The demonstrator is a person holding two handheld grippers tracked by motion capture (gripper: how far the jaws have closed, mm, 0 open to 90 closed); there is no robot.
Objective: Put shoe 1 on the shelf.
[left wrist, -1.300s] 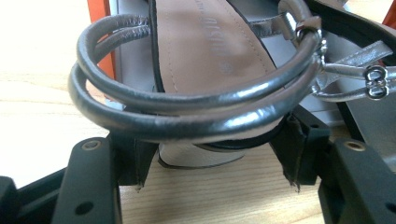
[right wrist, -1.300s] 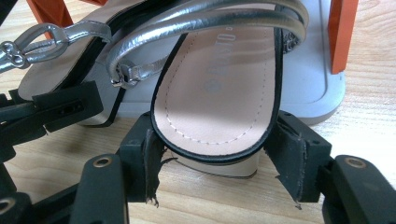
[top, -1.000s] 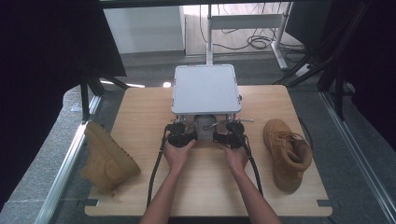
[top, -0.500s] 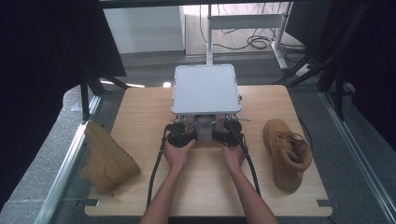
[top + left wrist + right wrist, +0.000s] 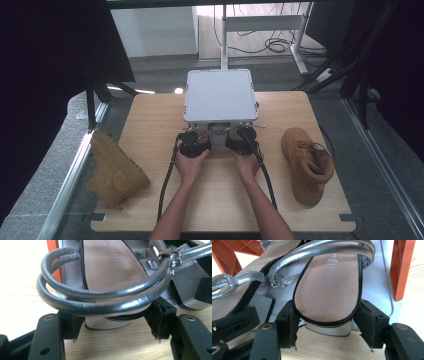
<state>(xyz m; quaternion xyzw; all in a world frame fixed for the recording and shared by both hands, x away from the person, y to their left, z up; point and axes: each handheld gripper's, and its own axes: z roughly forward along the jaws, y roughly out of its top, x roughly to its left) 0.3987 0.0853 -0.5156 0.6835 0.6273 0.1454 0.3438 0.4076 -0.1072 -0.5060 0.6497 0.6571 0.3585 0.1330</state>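
Each gripper has a sandal's heel end between its jaws, and the pads look pressed to the sole's sides. The left gripper (image 5: 115, 326) clasps the left sandal (image 5: 110, 267) under its looped silver straps (image 5: 100, 300); the right gripper (image 5: 328, 326) clasps the right sandal (image 5: 329, 287) at its block heel. Both sandals run lengthwise straight away from the hands, toes in under the grey box (image 5: 220, 95), which stands on orange legs (image 5: 400, 267). From above, the two hands (image 5: 192, 162) sit side by side at the box's near edge, about equally close. I'd judge the way out is straight back toward the person, where the table (image 5: 220, 205) is bare. A boot (image 5: 112, 167) lies far left and another boot (image 5: 306, 162) far right, both well apart; the legs flank each sandal closely.
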